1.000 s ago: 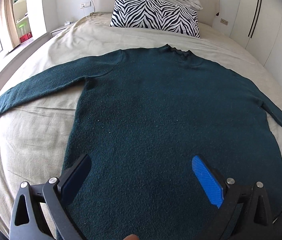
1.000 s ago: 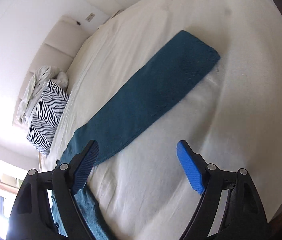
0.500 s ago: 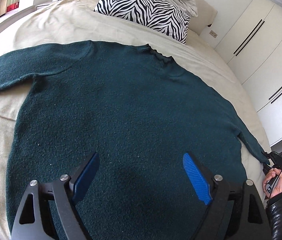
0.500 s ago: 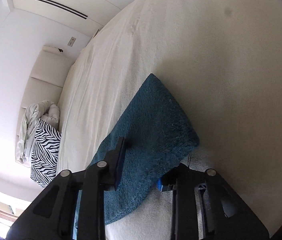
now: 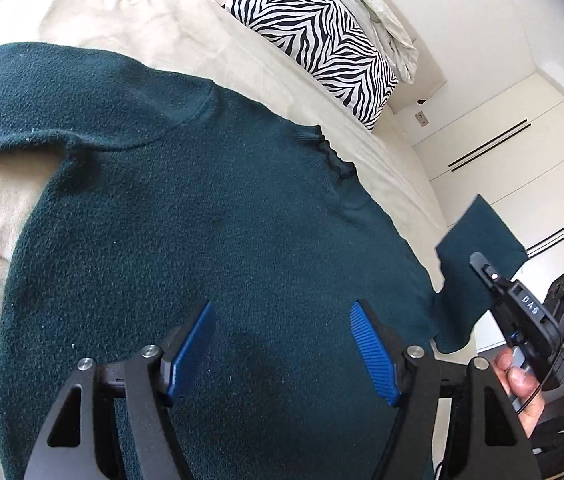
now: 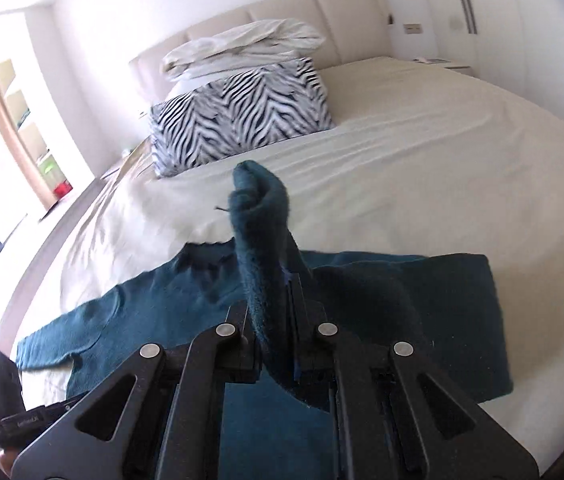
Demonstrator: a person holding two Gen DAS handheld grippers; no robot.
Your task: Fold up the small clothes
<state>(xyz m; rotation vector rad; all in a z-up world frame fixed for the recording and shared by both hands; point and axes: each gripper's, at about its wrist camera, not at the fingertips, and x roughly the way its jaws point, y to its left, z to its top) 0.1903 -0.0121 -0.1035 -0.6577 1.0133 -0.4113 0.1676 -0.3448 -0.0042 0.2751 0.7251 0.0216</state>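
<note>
My left tool [image 5: 282, 344] hangs over the body of the dark green sweater [image 5: 202, 220], its two blue pads spread wide with nothing between them; the knit fills the gap and runs on toward twelve o'clock, where the collar [image 5: 329, 152] sits near the bed's far side. The sweater lies flat on the beige bed [image 5: 130, 12], one sleeve stretching off at ten o'clock. At three o'clock from the left tool I see the other sleeve [image 5: 477, 248] lifted off the bed, pinched by my right tool [image 5: 485, 268]. From the right wrist camera, the right tool [image 6: 272, 320] is closed tight on that sleeve [image 6: 262, 240], whose cuff end stands up past the fingers toward twelve o'clock, while the rest of the sweater spreads on the bed below, from nine o'clock across to three o'clock. A zebra-striped pillow [image 6: 238, 112] rests at the head of the bed at twelve o'clock, with pale folded bedding [image 6: 242, 48] stacked on top of it against the headboard [image 6: 321, 8].
</note>
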